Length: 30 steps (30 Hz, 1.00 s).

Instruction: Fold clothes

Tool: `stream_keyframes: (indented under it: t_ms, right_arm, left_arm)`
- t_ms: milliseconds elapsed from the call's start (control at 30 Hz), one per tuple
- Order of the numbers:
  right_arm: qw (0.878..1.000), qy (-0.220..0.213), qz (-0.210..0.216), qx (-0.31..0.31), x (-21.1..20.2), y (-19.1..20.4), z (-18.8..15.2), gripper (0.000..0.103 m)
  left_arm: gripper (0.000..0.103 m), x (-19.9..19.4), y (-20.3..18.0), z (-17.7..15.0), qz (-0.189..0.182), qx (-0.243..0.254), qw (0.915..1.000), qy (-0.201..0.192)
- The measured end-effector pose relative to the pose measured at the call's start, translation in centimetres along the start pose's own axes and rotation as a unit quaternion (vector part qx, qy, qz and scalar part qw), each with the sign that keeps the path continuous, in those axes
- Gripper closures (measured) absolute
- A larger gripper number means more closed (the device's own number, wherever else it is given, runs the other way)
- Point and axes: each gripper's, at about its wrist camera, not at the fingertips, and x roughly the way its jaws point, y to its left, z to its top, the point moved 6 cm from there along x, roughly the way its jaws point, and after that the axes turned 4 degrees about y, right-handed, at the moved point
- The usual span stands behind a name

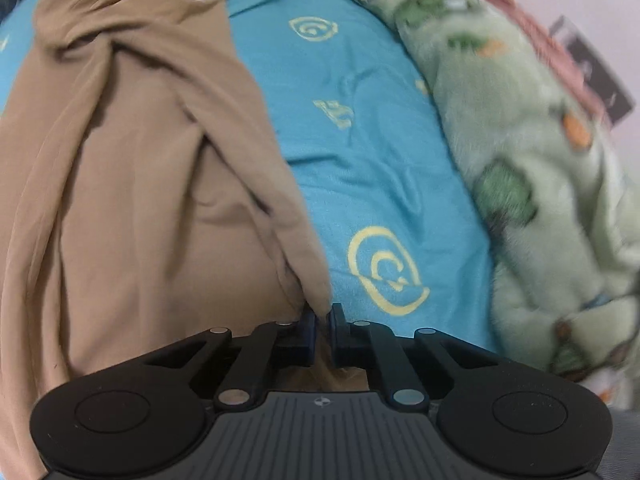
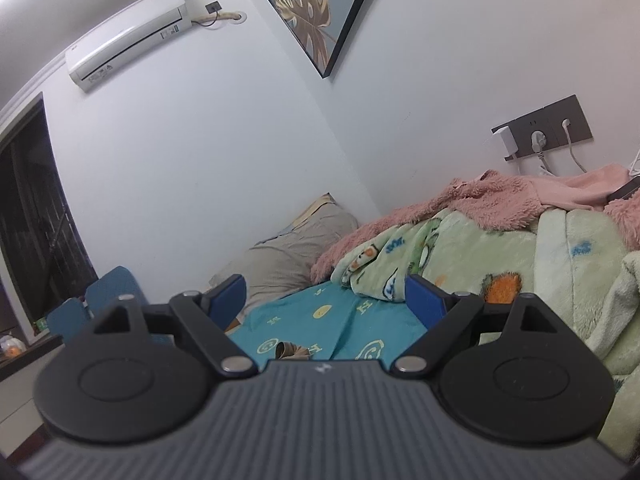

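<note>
Left wrist view, my grip: my left gripper [image 1: 322, 320] has its jaws pinched nearly together on a gathered corner of the tan garment [image 1: 132, 168]; cloth shows between the pads and below them.
Left wrist view, the garment: it lies rumpled on the blue bedsheet [image 1: 360, 152], stretching away from my fingers toward the far left, with loose ridges running its length.
Left wrist view, neighbours: a green fleece blanket [image 1: 520, 140] is heaped along the right, apart from the garment.
Right wrist view, my grip: my right gripper [image 2: 326, 300] stands wide open with nothing between its blue pads [image 2: 424, 304]; it points up at the wall, above the bed.
Right wrist view, the garment: only a small tan scrap shows low in the gap, on the bedsheet.
Right wrist view, surroundings: pillow [image 2: 296, 248], pink blanket [image 2: 480, 200], air conditioner [image 2: 128, 36].
Step in hand: I judge a fold is in progress, one corner held.
Next move: I'd carry this corner across the garment, keeping it taut, and bring my free right gripper down to hold or smooth the ridges.
</note>
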Motion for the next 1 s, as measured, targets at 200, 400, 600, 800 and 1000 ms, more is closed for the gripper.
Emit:
stream_keyframes:
  t_ms: [200,400,600,800,1000]
  right_arm:
    - [1.0,0.015,0.0,-0.013,0.0,0.7,-0.5,0.014]
    - [0.997,0.067,0.008,-0.046,1.4,2.3,-2.3,0.014]
    - [0.985,0.153,0.024,-0.076,3.2,4.1,-5.2,0.015]
    - [0.977,0.198,0.031,-0.076,3.9,4.6,-6.4,0.015]
    - [0.963,0.26,0.051,-0.038,4.8,4.4,-7.7,0.015]
  left_arm:
    - [0.096,-6.1,5.0,-0.3,-0.137,-0.082,0.9867,-0.029]
    - [0.09,-9.2,12.4,-2.3,-0.138,-0.149,0.9787,-0.03]
    - [0.047,-9.0,14.0,-4.5,-0.139,-0.181,0.9733,-0.025]
    - [0.049,-8.1,12.7,-6.8,-0.107,-0.141,0.9842,-0.014]
    - [0.101,-9.3,11.7,-8.0,-0.07,-0.094,0.9924,-0.037]
